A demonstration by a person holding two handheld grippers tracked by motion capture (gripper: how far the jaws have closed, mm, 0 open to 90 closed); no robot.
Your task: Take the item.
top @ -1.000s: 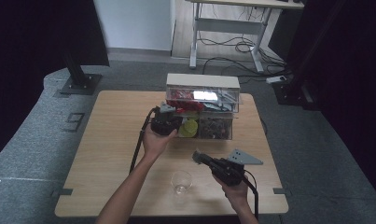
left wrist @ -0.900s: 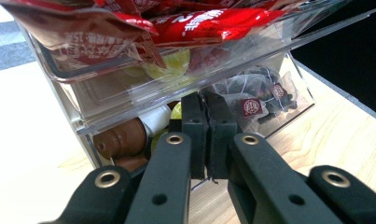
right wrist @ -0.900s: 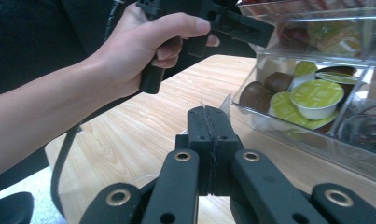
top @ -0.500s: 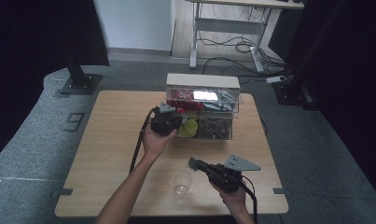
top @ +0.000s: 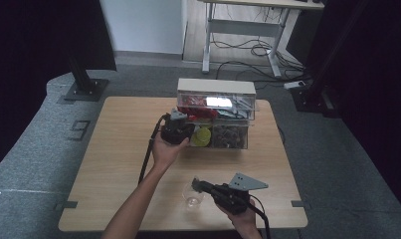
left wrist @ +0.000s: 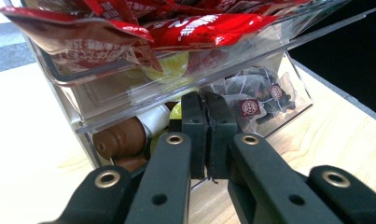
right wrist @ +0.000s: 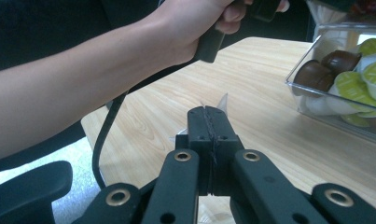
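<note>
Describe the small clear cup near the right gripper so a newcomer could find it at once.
Start at the light wooden table and skip the clear plastic drawer organiser at its far side. Go to the near edge, where the right gripper points left. The small clear plastic cup sits just beneath its shut jaws: see-through, apparently empty, and alone on bare wood, unlike the coloured capsules inside the organiser.

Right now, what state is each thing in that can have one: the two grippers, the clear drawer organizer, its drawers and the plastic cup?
Left gripper: jaws shut, tips at the lower drawer's front.
Right gripper: jaws shut on the clear cup's rim.
Clear cup: upright near the table's front edge, looks empty.
Drawer organizer: upright on the table.
Upper drawer: partly pulled out, holds red packets.
Lower drawer: holds brown and green capsules; open or shut unclear.
</note>
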